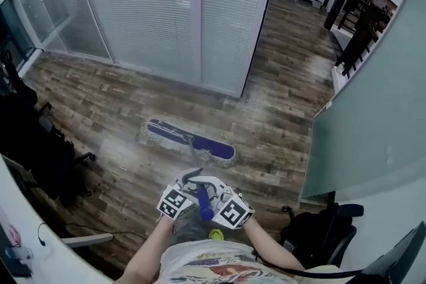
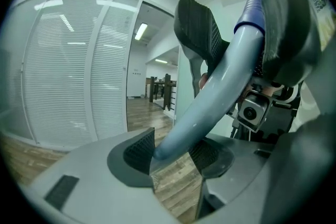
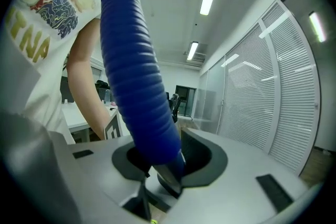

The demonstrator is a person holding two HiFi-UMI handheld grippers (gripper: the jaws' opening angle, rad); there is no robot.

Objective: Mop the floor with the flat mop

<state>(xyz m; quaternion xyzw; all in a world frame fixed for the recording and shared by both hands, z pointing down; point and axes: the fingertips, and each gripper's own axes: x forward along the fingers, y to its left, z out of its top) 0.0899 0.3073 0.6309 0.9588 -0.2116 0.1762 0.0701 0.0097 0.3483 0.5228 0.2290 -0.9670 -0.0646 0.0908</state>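
ME: My right claw (image 3: 163,157) is clamped on the blue ribbed grip (image 3: 137,76) of the mop (image 1: 200,145). My left claw (image 2: 173,150) is closed lower down on the pale pole (image 2: 215,86), which fills the gap between its pads. Both sit close together just in front of my waist.

DESK: And the business end?

ME: The pole slants down and away from me to the pad (image 1: 178,135), blue with a white fringe. It lies flat on the plank floor (image 1: 100,103), in the open between me and the white blinds (image 1: 140,3).

DESK: How far through the job?

ME: Under way, I'd judge. A pale haze shows on the floor around the pad and off to its right. It may be damp or it may be glare; I can't say which. No clear line divides mopped from unmopped. The stretch toward the black chairs (image 1: 46,149) at left and the passage past the blinds look like ground left to cover.

DESK: Anything to read?

ME: Little. No brand shows on pole, grip or pad. The cubes (image 1: 174,201) on the claws carry black-and-white square markers, no words. My T-shirt (image 3: 47,13) has a cartoon print and big yellow letters cut off at the edge, so no whole word can be read.
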